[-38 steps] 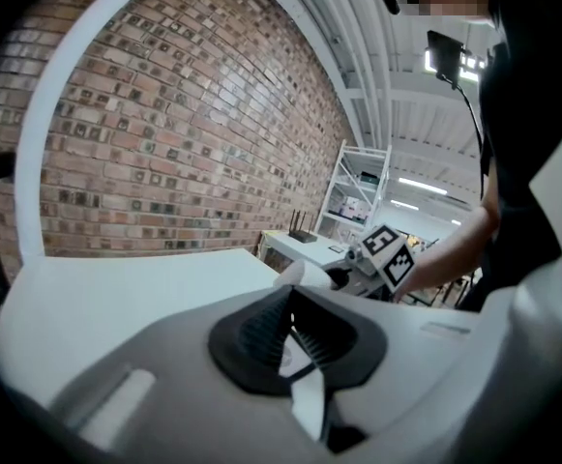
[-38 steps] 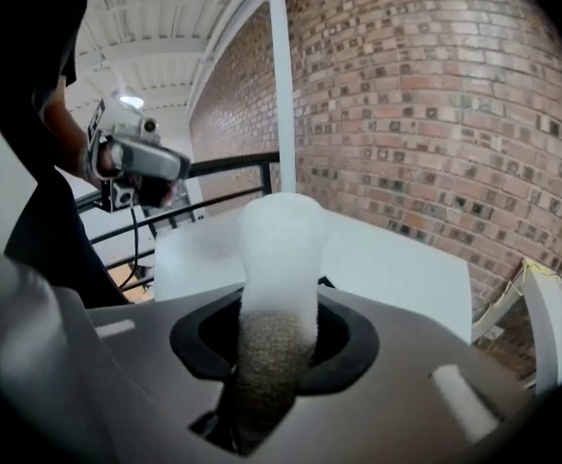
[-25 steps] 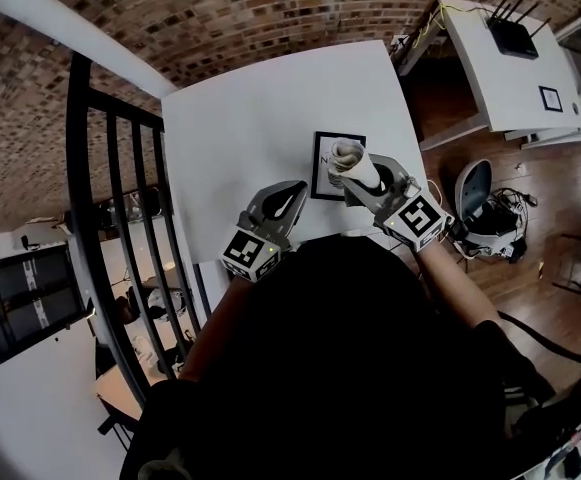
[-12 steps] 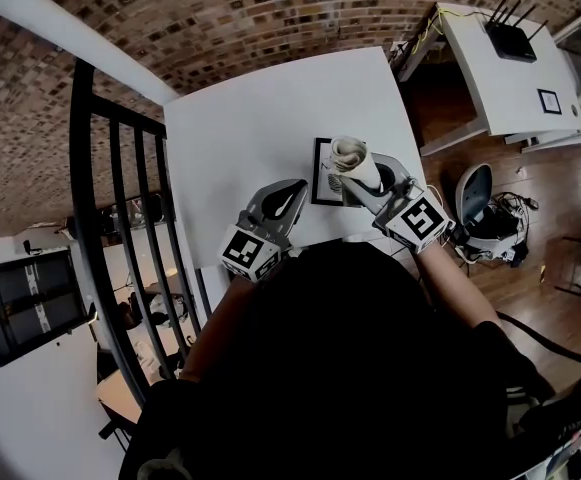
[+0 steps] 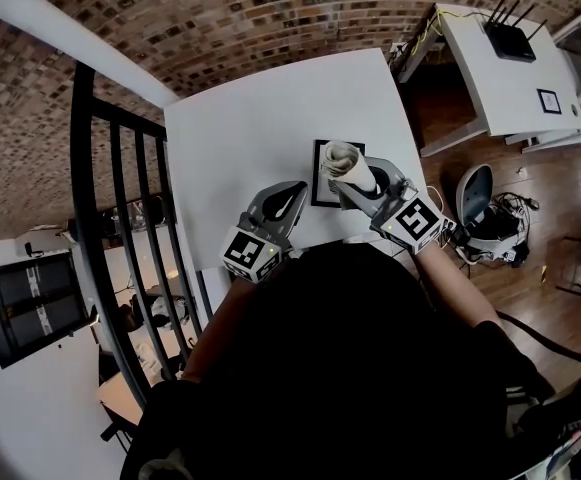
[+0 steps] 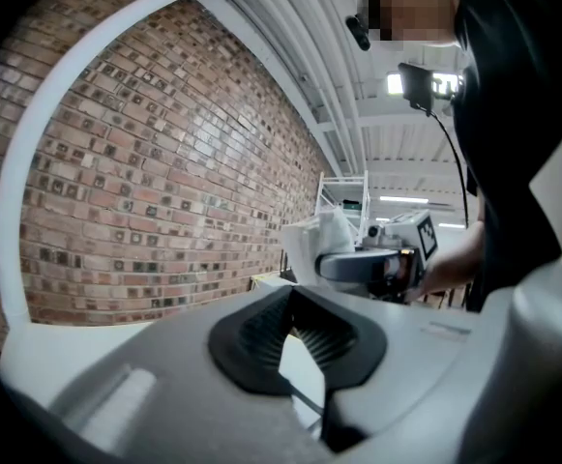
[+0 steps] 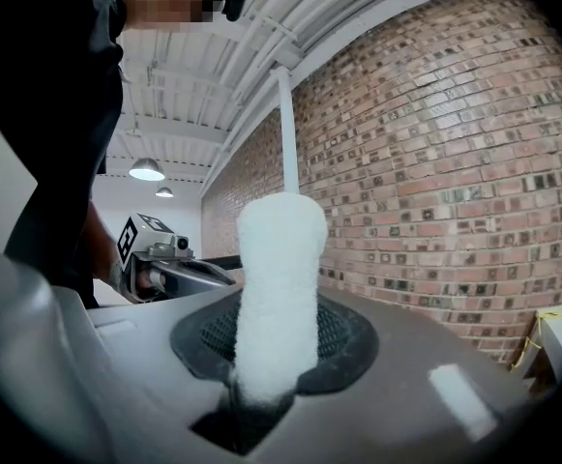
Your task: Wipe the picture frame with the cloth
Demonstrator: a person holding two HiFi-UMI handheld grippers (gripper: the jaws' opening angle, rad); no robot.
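A black picture frame [image 5: 319, 176] lies flat on the white table [image 5: 260, 118], near its front right part. My right gripper [image 5: 355, 180] is shut on a rolled white cloth [image 5: 346, 163], which stands up from the jaws [image 7: 276, 288] and hangs over the frame's right half, hiding it. Whether the cloth touches the frame I cannot tell. My left gripper [image 5: 284, 203] hovers left of the frame near the table's front edge, shut with nothing in it [image 6: 295, 303]. From the left gripper view the cloth [image 6: 314, 245] and the right gripper [image 6: 368, 264] show ahead.
A black metal railing [image 5: 120, 218] runs along the table's left side. A brick wall [image 5: 220, 18] lies beyond the far edge. To the right stand a white desk [image 5: 500, 78] with a router [image 5: 515, 36] and a grey chair [image 5: 475, 193] on the wood floor.
My right gripper has carried the cloth roll a little to the left, further over the frame. The left gripper has stayed put.
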